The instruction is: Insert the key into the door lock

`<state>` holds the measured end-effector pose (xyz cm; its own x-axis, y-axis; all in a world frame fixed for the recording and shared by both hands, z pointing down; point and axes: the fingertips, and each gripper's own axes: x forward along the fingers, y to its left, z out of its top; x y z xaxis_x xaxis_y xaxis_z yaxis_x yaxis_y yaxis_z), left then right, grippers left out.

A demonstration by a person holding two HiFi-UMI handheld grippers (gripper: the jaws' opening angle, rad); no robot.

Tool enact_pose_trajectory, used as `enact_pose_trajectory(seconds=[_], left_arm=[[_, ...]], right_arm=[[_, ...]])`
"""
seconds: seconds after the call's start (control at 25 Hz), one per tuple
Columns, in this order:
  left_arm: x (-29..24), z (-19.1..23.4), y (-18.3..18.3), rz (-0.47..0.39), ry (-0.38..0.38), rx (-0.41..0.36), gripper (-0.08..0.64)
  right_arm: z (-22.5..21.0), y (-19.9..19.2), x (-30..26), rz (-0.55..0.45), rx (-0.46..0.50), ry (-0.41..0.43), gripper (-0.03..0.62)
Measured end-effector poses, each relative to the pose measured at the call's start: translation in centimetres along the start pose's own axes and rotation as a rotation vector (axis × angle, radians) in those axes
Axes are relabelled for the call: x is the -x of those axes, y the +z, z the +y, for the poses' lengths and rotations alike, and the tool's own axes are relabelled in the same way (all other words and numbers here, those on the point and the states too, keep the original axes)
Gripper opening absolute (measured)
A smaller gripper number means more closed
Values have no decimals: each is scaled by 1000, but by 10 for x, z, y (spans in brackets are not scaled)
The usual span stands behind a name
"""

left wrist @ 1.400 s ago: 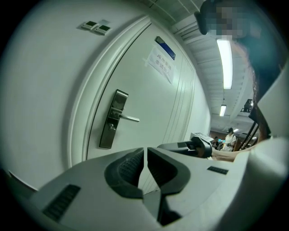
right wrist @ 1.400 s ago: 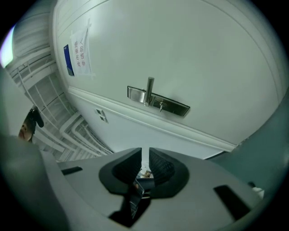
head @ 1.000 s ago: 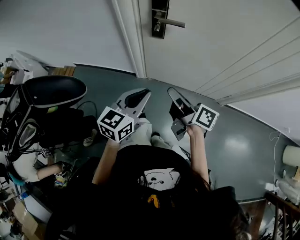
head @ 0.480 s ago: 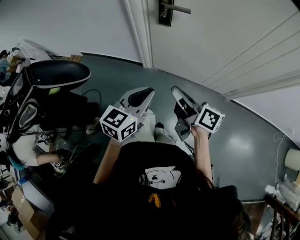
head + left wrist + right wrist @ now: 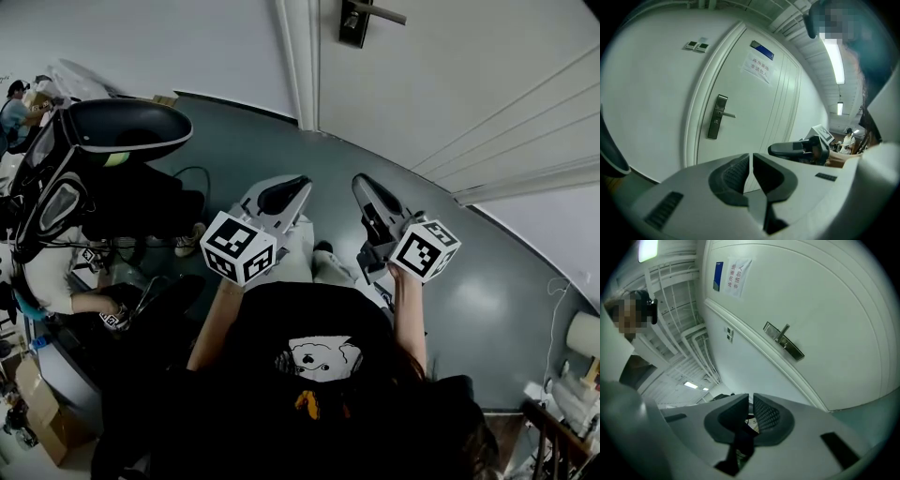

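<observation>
- While the head view looks down, the left gripper (image 5: 300, 182) and right gripper (image 5: 362, 181) are held side by side above the floor (image 5: 487, 281), with the door lock (image 5: 354, 21) well beyond them on the far door (image 5: 450, 75).
- Left gripper view: the fingers are pressed together and empty, and the lock (image 5: 715, 123) is far off to the left.
- Right gripper view: the fingers are drawn together, but it is unclear whether anything sits between them.

White door (image 5: 469, 75), teal-grey floor (image 5: 506, 281)

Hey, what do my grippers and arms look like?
The left hand-held gripper and right hand-held gripper are pale grey shells, dark and ribbed inside, each with a white cube of black square markers. You wear a black short-sleeved T-shirt.
</observation>
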<state>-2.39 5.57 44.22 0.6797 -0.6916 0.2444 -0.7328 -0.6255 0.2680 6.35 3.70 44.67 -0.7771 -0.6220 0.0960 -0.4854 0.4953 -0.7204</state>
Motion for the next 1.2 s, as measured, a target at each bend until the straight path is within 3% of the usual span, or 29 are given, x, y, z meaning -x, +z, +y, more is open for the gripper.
enact_pose_trajectory(seconds=[0.56, 1.2], left_arm=[[-8, -5, 4, -7, -1, 4, 28], [-7, 8, -15, 36, -61, 4, 28]], right_arm=[[-3, 4, 1, 41, 69, 2, 17], [-22, 9, 9, -9, 113, -105, 17]])
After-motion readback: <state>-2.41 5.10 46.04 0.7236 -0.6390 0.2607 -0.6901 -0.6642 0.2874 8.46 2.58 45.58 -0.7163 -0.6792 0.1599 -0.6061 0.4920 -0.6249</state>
